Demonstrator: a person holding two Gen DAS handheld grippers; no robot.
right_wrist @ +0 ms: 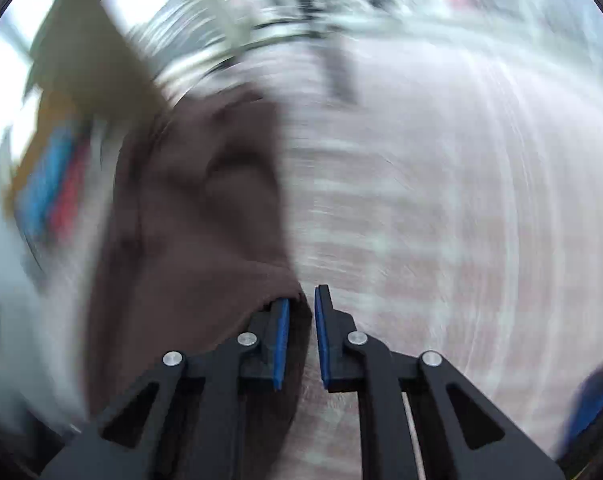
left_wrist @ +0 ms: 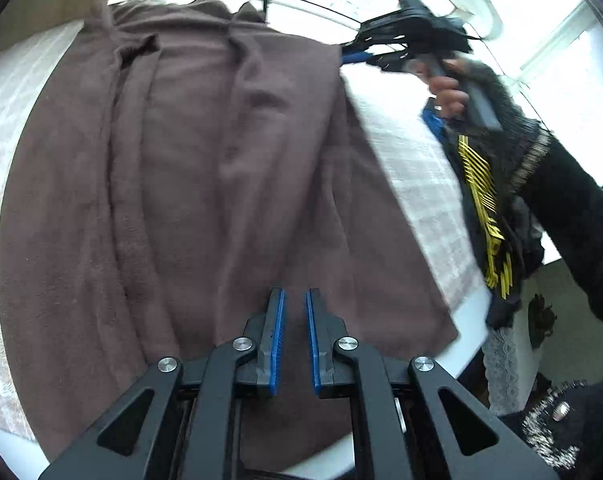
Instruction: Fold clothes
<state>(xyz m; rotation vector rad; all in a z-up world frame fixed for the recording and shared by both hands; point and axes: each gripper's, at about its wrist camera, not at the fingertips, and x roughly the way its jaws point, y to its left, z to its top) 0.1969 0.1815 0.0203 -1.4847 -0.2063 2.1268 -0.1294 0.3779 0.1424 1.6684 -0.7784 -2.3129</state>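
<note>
Broadly spread, brown garment (left_wrist: 205,184) on the checked worktop (left_wrist: 413,168), flattened ready for folding. Left tongs (left_wrist: 293,304) poised over its near hem, slightly parted, gripping nothing. Right tongs (right_wrist: 303,300) at the far right edge, parted too, cloth seemingly between the pads; blur forbids certainty.

Both grippers with jaws slightly parted

The left gripper (left_wrist: 293,340) points forward, its blue-padded fingers (left_wrist: 276,344) a narrow gap apart with nothing between them. The right gripper (right_wrist: 301,336) shows the same narrow gap; in the left view it is far right, gripped by the person's right hand (left_wrist: 447,94), dark-sleeved.
</note>
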